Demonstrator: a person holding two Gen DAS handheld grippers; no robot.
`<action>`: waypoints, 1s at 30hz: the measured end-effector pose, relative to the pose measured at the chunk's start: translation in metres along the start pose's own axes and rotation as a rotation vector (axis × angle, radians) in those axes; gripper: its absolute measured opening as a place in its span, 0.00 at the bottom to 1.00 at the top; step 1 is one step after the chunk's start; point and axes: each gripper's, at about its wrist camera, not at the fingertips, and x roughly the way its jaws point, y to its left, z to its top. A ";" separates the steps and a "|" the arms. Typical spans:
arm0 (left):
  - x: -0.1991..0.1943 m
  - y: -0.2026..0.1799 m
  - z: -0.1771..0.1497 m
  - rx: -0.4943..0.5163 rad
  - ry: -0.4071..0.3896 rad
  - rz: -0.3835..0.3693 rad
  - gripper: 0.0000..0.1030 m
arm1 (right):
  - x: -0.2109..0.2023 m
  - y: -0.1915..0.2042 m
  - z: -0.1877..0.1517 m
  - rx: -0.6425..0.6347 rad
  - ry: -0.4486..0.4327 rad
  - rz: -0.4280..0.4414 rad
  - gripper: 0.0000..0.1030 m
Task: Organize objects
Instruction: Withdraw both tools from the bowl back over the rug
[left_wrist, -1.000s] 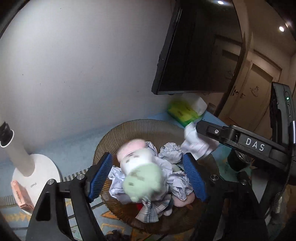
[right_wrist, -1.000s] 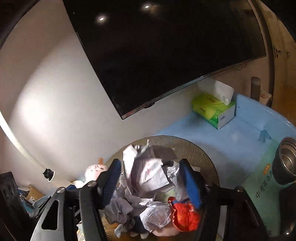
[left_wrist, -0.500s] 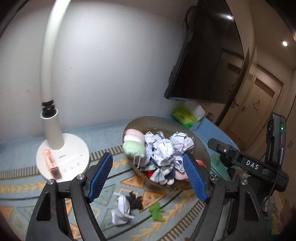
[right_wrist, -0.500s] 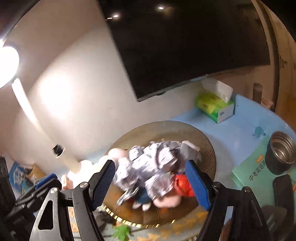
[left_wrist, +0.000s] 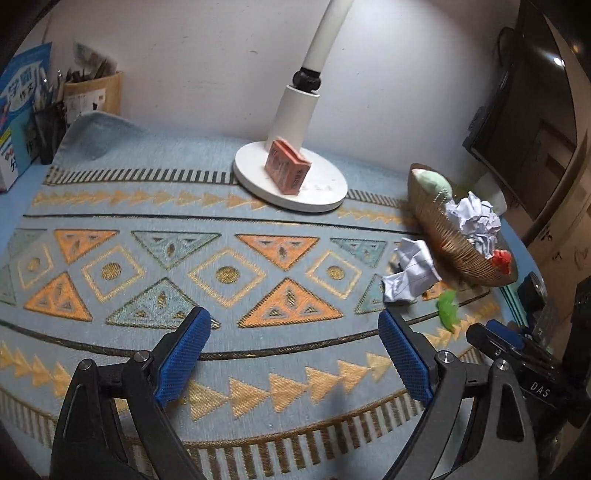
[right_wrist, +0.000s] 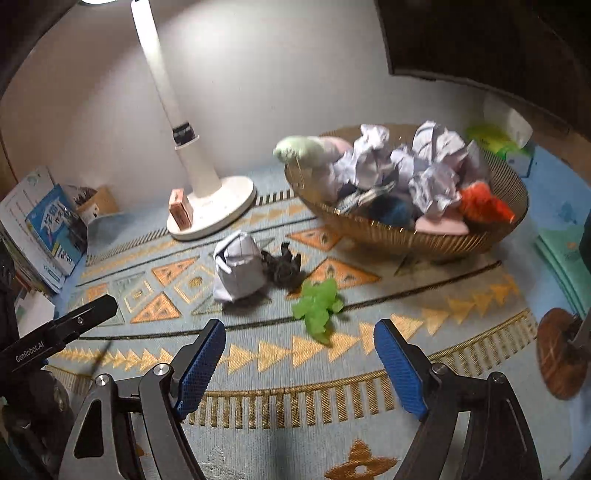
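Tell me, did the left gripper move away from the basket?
Yes. The left gripper pulled back from the basket, which now sits far right beyond its open, empty jaws.

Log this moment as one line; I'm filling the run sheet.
left gripper: open, empty, jaws just opening | right gripper: open, empty, jaws just opening | basket: full | on mat: paper ball, green toy

Lamp (right_wrist: 173, 110) head cut off; basket (left_wrist: 443, 243) contents partly buried.
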 end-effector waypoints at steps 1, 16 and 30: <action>0.001 0.002 -0.003 0.004 -0.008 0.011 0.88 | 0.006 0.000 -0.003 0.004 0.018 -0.011 0.79; 0.004 0.003 -0.009 0.022 0.014 0.032 0.90 | 0.019 -0.020 0.001 0.106 0.072 0.007 0.85; 0.003 0.005 -0.009 0.018 0.019 0.022 0.90 | 0.022 -0.016 0.001 0.078 0.069 -0.022 0.85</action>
